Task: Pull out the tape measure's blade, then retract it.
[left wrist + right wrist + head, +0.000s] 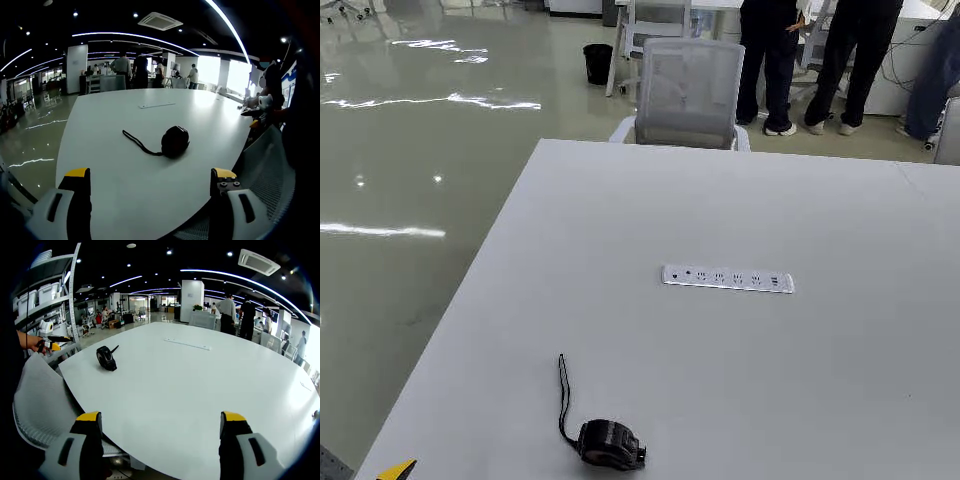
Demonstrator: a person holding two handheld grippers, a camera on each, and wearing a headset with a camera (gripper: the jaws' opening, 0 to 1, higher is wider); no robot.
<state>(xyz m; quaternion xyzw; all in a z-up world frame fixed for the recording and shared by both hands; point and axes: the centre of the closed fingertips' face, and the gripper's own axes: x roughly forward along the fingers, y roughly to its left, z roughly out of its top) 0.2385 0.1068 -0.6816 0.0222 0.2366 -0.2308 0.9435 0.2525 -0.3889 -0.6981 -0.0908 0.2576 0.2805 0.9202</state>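
Left gripper [150,173] and right gripper [160,416] hover with jaws spread wide, empty, short of the black tape measure [610,443] lying on the white table [740,200]

The head view looks forward and down across the white table [820,380] from its near edge. The left gripper view faces the tape measure [175,141] closely, low at the table edge, while the right gripper view sits farther off. All three share the power strip [727,279].

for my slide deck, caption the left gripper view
Open left gripper faces a black tape measure on the white table.
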